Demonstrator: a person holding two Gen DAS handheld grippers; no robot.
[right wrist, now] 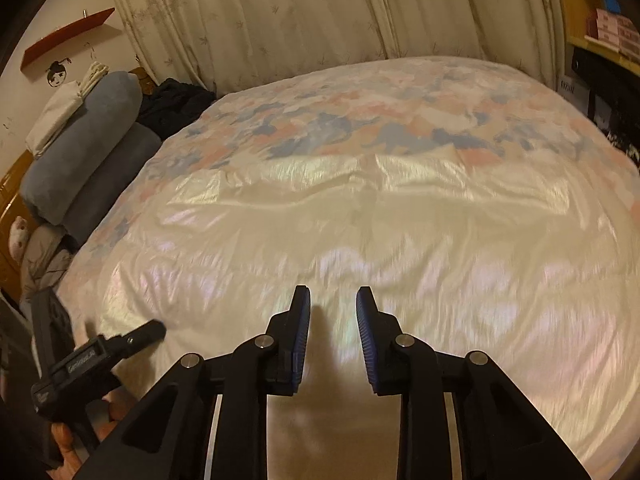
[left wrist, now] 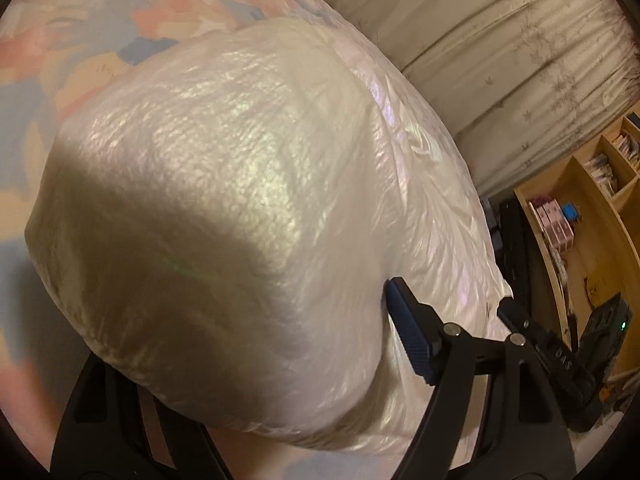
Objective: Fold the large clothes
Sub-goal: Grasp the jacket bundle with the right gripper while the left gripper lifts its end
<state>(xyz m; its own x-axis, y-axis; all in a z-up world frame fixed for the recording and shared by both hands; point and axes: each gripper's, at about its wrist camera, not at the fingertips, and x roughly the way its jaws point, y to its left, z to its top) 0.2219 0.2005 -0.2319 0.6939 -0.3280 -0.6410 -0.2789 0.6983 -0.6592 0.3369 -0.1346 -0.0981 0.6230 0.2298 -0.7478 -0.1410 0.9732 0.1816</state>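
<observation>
A large shiny pearl-white garment [right wrist: 400, 220] lies spread across the bed. In the left wrist view the same garment [left wrist: 224, 200] bulges up close to the camera and covers my left gripper's [left wrist: 288, 304] left finger. Its right finger's blue pad [left wrist: 412, 336] shows, resting against the cloth, and the jaws stand wide apart. In the right wrist view my left gripper [right wrist: 132, 336] sits at the garment's near left edge. My right gripper [right wrist: 332, 300] hovers over the near middle of the garment. A narrow gap separates its blue pads, with nothing pinched between them.
The bed has a floral sheet [right wrist: 360, 120] in pink and blue. Grey bolsters [right wrist: 80, 148] and dark clothing [right wrist: 176, 100] lie at its left end. A patterned curtain [right wrist: 280, 20] hangs behind. A wooden shelf unit [left wrist: 592, 220] stands to the right.
</observation>
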